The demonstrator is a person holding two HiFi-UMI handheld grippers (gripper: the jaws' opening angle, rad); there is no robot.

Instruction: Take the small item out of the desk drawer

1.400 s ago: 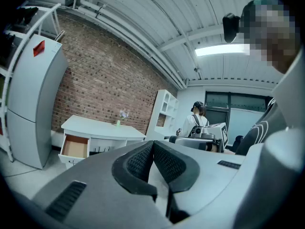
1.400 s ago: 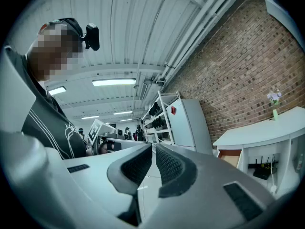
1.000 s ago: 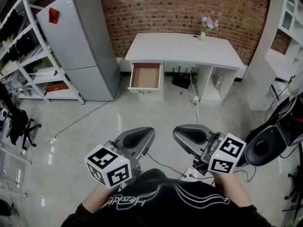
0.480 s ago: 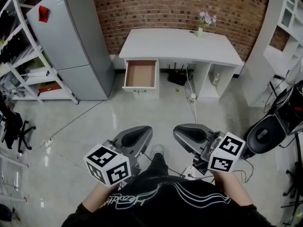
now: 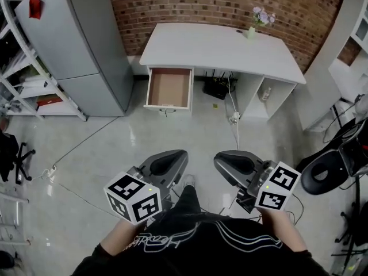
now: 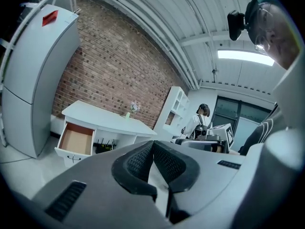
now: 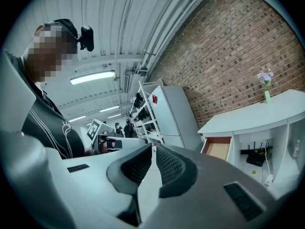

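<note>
White counter [image 5: 221, 48] stands against the red brick wall [image 5: 218, 2], seen from well back across the pale tiled floor [image 5: 115, 154]

- Drawer [image 5: 169, 88]: under the counter's left end, pulled out toward me, brown inside, small handle [image 5: 167, 110] on its front panel
- Small item: I can't make it out from this range; only the drawer's brown bottom shows in any view
- Left gripper [image 6: 152, 144]: held low in front of my body, over the floor, well apart from the drawer. Jaws together, tips meeting, nothing between them
- Right gripper [image 7: 153, 148]: beside the left one at the same height, also well apart from the counter. Jaws closed down to a hairline slit, nothing between them
- Marker cubes [image 5: 133, 197] and [image 5: 277, 186] sit at the near ends of the two grippers, just above my dark top [image 5: 195, 246]
- Small vase of flowers [image 5: 257, 22] on the far right of the counter top, near the wall
- Black router [image 5: 217, 89] in the open bay under the counter, right of the drawer
- Grey refrigerator [image 5: 75, 45] left of the counter, white shelf rack [image 5: 23, 91] further left
- Thin cable [image 5: 80, 145] runs across the floor on my left
- Black office chair [image 5: 328, 174] at the right edge
</note>
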